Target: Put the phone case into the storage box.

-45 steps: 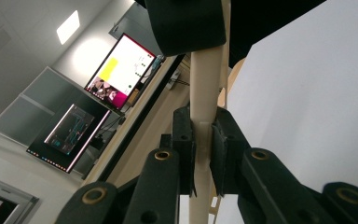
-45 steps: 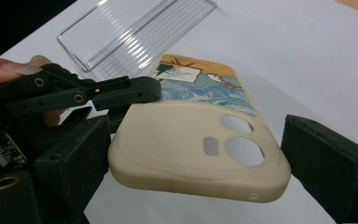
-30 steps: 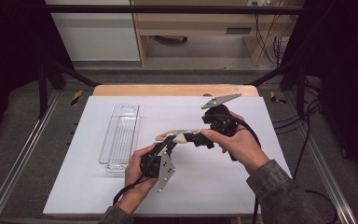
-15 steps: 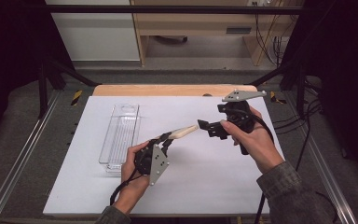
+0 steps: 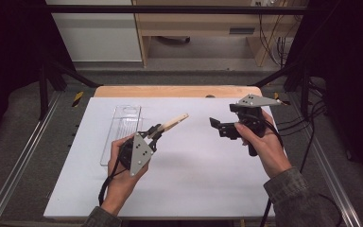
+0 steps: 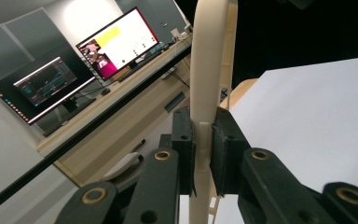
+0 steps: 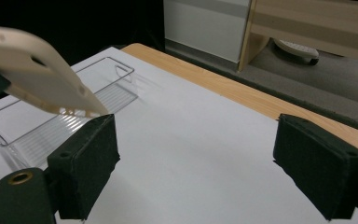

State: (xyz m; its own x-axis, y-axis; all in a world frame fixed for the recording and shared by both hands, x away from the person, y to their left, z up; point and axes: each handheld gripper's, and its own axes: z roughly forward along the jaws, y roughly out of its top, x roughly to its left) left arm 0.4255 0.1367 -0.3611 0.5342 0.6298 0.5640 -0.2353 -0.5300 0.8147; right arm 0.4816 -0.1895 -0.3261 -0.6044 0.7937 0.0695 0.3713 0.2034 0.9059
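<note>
A clear plastic tray lies on the white table; two lit monitors stand behind.

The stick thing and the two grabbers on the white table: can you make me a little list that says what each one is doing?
left hand-held gripper: shut on the stick, held above the table
stick: pale, flat, slim; points up and away toward the other hand
right hand-held gripper: open, nothing between its pads, apart from the stick
tray: clear plastic, long, lies flat on the table left of the stick, nothing seen in it
table: white top, wooden strip along the far edge
</note>
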